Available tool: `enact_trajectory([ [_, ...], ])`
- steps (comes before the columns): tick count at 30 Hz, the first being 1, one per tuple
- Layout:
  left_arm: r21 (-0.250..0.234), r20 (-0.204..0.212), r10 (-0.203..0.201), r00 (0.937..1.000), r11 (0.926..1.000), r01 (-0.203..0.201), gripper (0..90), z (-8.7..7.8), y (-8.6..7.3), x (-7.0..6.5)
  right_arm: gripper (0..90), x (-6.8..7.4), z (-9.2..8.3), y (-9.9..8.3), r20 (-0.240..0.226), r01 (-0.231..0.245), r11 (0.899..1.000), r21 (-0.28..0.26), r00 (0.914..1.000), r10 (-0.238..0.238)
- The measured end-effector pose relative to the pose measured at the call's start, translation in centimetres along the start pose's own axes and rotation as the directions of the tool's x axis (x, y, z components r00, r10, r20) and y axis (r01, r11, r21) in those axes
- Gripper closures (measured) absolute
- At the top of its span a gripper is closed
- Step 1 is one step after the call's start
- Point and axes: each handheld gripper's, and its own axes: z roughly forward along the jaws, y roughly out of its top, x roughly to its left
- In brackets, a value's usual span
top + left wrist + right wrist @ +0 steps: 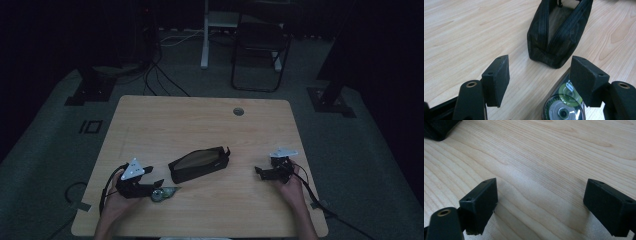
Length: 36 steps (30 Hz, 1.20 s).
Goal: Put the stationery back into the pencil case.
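A black zip pouch lies on its side at the middle of the wooden table, its top unzipped; in the left gripper view the pouch sits just ahead of the jaws. A clear tape dispenser with a green wheel rests at the front left. My left gripper is open right beside it, and in its own view the dispenser lies low under the right-hand jaw, with the gripper not pressing on it. My right gripper stands open over bare wood, right of the pouch.
A round cable hole is set near the table's far edge. Beyond the table stand a dark folding chair and a white post. Cables run over the floor at the far left.
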Motion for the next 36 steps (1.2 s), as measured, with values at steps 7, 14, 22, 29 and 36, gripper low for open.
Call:
enact_trajectory([
  [7,0.017,-0.005,-0.005,1.0000,0.9998,0.005,31.1,0.1,-0.6,-0.2,12.1,0.0,0.0,0.0,0.000,0.000,1.000,0.000,1.0000,0.000],
  [14,0.020,0.005,-0.009,0.9999,0.9998,0.008,31.2,0.0,-1.1,-0.5,12.1,0.0,0.0,0.0,0.000,0.000,1.000,0.000,1.0000,0.000],
  [22,0.035,0.025,0.004,0.9997,0.9994,-0.005,30.2,0.2,-1.5,-1.1,12.1,0.0,0.0,0.0,0.000,0.000,1.000,0.000,1.0000,0.000],
  [29,0.037,0.017,0.017,0.9997,0.9992,-0.017,30.1,0.0,-1.7,-1.5,12.1,0.0,0.0,0.0,0.000,0.000,1.000,0.000,1.0000,0.000],
  [36,0.056,0.021,0.022,0.9995,0.9982,-0.023,30.3,0.1,-2.2,-1.8,12.1,0.0,0.0,0.0,0.000,0.000,1.000,0.000,1.0000,0.000],
])
